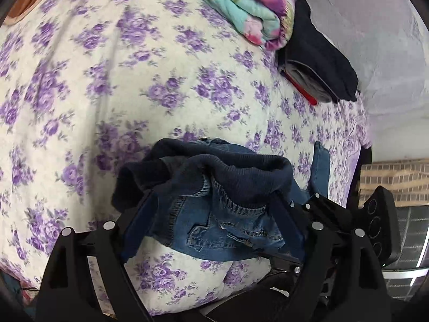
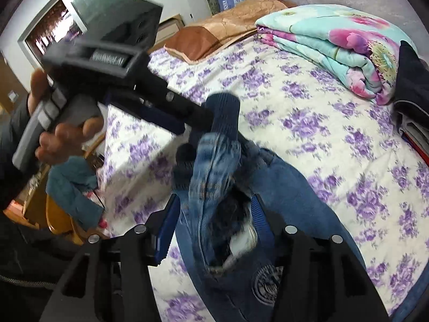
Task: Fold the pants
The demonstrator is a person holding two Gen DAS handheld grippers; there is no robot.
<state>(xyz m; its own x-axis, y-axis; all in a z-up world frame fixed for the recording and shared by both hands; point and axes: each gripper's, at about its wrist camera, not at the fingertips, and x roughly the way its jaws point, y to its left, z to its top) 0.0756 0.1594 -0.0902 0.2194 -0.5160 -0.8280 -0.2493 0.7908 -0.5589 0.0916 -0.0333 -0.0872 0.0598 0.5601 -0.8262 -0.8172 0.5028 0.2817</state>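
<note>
Both tongs, left (image 1: pixel 211 214) and right (image 2: pixel 214 230) (parted), flank jeans (image 1: pixel 222 228).

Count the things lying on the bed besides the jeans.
3: a brown pillow at the far end, a folded floral quilt next to it, and a stack of dark clothes against the quilt's right side. Others may lie out of frame.

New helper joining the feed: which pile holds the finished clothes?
On the purple-flowered bed, find the rolled turquoise-and-pink quilt at the far edge. The dark folded stack sits right beside it. Its red bottom edge sets it apart from the blue jeans.
</note>
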